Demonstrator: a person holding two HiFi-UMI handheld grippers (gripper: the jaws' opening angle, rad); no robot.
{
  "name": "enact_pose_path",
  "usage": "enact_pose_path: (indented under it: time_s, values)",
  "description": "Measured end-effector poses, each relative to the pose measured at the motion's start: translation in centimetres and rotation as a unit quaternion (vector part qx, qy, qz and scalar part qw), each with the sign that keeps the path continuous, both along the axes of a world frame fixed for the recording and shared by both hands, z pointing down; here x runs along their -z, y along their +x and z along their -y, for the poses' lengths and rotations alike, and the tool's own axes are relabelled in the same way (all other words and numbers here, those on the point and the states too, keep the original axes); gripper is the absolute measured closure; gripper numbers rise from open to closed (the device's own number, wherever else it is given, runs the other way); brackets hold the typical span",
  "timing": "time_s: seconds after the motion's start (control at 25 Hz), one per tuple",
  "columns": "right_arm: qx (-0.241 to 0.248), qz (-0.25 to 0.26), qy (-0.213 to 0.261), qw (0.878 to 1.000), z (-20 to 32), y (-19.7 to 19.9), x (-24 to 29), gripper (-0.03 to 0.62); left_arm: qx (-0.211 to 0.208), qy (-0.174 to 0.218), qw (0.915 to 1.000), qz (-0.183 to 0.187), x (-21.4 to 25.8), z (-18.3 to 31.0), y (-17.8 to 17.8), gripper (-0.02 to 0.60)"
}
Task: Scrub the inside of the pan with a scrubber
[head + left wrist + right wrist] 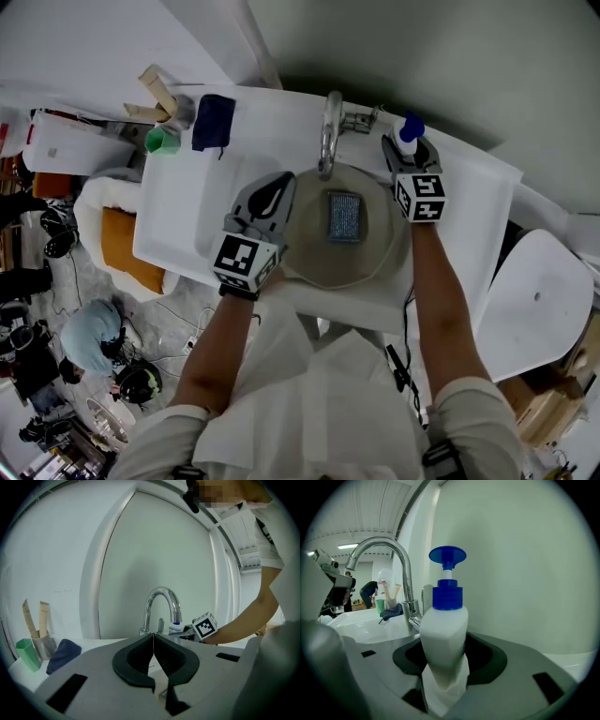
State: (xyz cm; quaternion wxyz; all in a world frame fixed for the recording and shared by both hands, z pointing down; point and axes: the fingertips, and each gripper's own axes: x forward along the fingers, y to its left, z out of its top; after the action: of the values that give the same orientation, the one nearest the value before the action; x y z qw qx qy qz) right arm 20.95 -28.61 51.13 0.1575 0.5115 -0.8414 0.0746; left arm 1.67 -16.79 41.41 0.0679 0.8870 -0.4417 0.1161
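Note:
A round beige pan (314, 258) sits in the white sink under the faucet (329, 131). A blue-grey rectangular scrubber (344, 217) lies flat inside it. My left gripper (277, 190) hovers over the pan's left rim, shut, with nothing visible between its jaws (153, 637). My right gripper (403, 153) is at the sink's back right, shut on a white soap bottle (410, 129) with a blue pump. In the right gripper view the bottle (443, 634) stands upright between the jaws, beside the faucet (389, 559).
On the counter's left end stand a green cup (161, 141), a tin with wooden sticks (161, 96) and a dark blue cloth (213, 122). A white rounded chair (544, 300) is at the right. A person crouches on the floor at lower left.

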Motion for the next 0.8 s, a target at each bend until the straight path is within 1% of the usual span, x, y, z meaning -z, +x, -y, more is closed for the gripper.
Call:
enact_pose_path:
  time_s: [0.2,0.36,0.48,0.6,0.8]
  values:
    - [-0.003,-0.007,0.005,1.000,0.0,0.0,0.0,0.393,-0.002,0.001,1.0000,-0.002,0.1,-0.1,0.1,0.565]
    - [-0.002,-0.028,0.000,1.000,0.0,-0.1,0.0,0.389,-0.002,0.001,1.0000,-0.003,0.3,-0.1,-0.1,0.565]
    - [0.004,-0.015,-0.003,1.000,-0.1,-0.3,0.1,0.344,-0.004,0.003,1.0000,-0.003,0.4,-0.1,-0.1,0.565]
    - [0.008,-0.004,-0.004,1.000,-0.5,-0.4,0.5,0.332,-0.006,0.004,1.0000,-0.003,0.6,-0.1,-0.3,0.565]
    - [-0.006,-0.001,-0.009,1.000,-1.6,0.5,1.1,0.326,-0.008,0.004,0.9999,-0.004,0.8,-0.3,-0.9,0.565]
